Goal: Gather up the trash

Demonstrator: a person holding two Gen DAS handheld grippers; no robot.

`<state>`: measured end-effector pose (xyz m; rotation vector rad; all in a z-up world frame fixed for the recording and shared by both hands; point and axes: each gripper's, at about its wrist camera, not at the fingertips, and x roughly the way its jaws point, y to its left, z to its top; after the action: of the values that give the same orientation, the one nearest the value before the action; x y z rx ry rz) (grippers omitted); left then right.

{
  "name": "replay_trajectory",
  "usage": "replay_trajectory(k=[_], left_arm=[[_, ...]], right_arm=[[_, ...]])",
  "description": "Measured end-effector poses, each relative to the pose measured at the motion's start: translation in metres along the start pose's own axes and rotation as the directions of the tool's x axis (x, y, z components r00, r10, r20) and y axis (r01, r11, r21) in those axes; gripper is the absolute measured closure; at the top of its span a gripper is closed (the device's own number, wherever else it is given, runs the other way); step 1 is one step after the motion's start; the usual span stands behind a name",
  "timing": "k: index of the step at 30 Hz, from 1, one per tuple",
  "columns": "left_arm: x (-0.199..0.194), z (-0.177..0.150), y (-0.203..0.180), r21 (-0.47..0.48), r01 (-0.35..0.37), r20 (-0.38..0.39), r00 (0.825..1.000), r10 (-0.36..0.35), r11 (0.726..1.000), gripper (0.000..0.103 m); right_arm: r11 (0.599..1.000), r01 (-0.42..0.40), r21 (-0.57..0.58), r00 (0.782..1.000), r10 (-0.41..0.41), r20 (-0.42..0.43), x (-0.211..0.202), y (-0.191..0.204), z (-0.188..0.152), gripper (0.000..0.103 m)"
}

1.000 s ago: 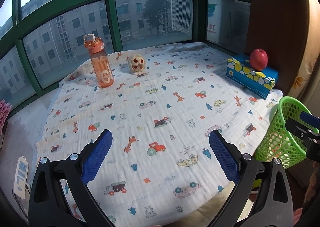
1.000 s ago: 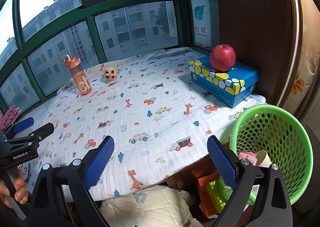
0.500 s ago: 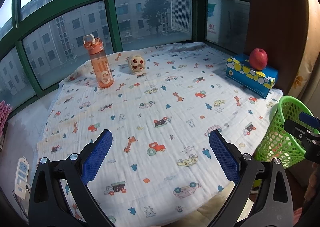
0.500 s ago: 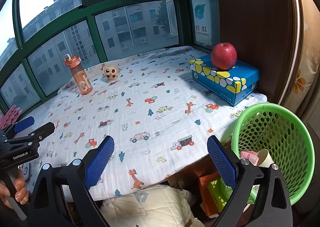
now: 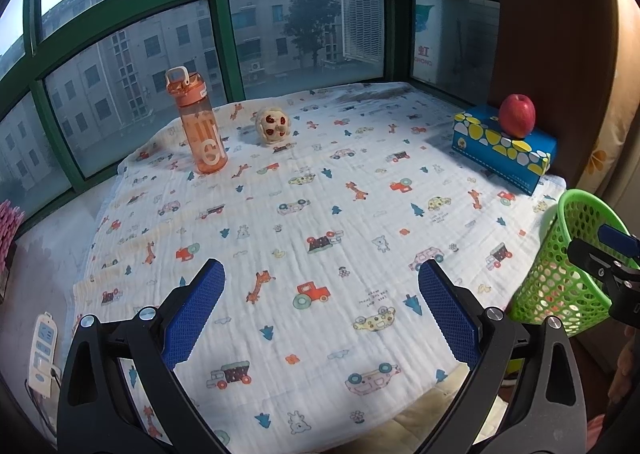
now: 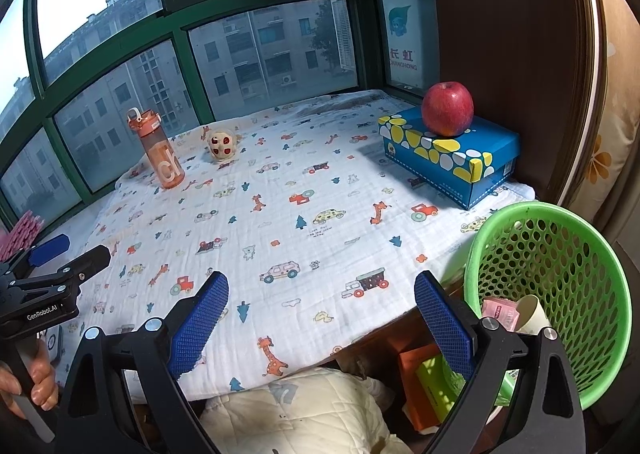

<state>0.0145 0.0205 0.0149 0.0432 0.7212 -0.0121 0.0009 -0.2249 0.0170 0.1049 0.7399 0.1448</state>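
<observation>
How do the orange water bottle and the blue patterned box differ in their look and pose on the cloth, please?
The orange water bottle stands upright, tall and narrow, while the blue patterned box lies flat, low and wide. The bottle is see-through with a carry loop on its lid; the box is opaque, with yellow and white spots. The box carries a red apple on top; the bottle carries nothing. Both rest on the printed cloth near the windows.

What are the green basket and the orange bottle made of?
Green basket: apparently moulded plastic, with a smooth rim and a regular grid of punched holes. Orange bottle: probably clear tinted plastic, since light shows through its body; the lid is opaque.
</observation>
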Motion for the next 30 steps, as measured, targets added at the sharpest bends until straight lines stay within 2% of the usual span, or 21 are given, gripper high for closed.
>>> replay_trajectory(k=[30], left_arm=[[0.0045,-0.0032,-0.0018,0.019,-0.006,-0.002,1.0,0.006,1.0,0.007]], right_arm=[[1.0,-0.004,0.005,1.0,0.004,0.001,0.0008,-0.0001,-0.0023,0.012]])
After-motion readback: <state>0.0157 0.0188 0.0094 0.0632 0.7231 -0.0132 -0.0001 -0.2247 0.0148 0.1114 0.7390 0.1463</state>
